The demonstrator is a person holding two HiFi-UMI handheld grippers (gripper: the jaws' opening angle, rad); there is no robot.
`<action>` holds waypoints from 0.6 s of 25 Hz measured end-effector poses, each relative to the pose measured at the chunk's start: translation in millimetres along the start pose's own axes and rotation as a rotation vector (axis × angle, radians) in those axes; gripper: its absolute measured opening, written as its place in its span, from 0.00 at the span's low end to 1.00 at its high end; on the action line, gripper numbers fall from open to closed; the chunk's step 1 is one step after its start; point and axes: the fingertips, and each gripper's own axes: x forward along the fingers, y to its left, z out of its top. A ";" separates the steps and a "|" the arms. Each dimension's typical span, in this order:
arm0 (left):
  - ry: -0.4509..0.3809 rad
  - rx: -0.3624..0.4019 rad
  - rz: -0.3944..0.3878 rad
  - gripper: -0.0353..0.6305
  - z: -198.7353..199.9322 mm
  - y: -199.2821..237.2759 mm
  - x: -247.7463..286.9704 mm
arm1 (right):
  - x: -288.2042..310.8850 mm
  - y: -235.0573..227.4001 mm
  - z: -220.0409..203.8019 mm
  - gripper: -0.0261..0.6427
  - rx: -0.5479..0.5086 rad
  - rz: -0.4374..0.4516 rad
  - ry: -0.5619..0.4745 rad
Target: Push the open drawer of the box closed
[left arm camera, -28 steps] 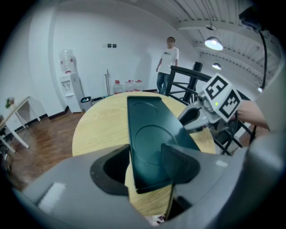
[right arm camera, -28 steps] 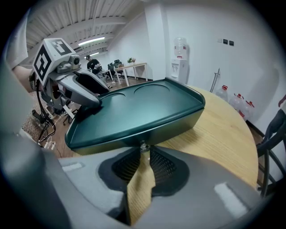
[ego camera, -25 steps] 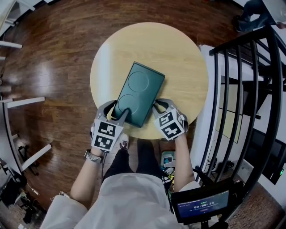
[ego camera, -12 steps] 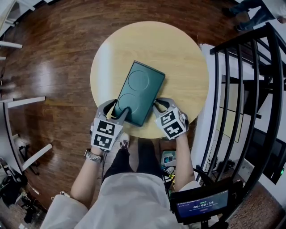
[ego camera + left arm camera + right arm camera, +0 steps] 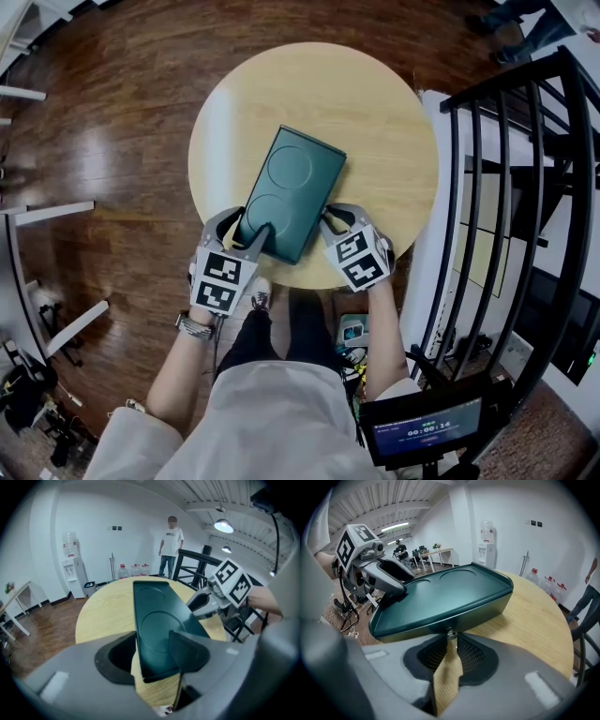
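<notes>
Lying slantwise by the round table's (image 5: 375,103) edge nearest the person, the dark green box (image 5: 291,192) has a gripper at each side of its near end. The left gripper (image 5: 247,225) is clenched on the box's near-left corner — one jaw over the lid, the other against the side. The right gripper (image 5: 330,220) pinches the small metal knob (image 5: 450,633) on the box's right long side, where the drawer front looks flush.
</notes>
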 end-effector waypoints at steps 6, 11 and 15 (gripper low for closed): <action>-0.003 0.005 0.001 0.41 -0.7 -0.9 -0.5 | 0.0 0.5 -0.3 0.14 0.007 0.001 0.001; -0.001 -0.010 0.001 0.41 0.8 -0.3 1.3 | 1.4 -1.2 -1.2 0.14 0.024 -0.003 -0.017; 0.009 0.000 0.005 0.42 2.6 -2.8 5.7 | 2.8 -4.0 -9.5 0.18 0.066 -0.020 -0.027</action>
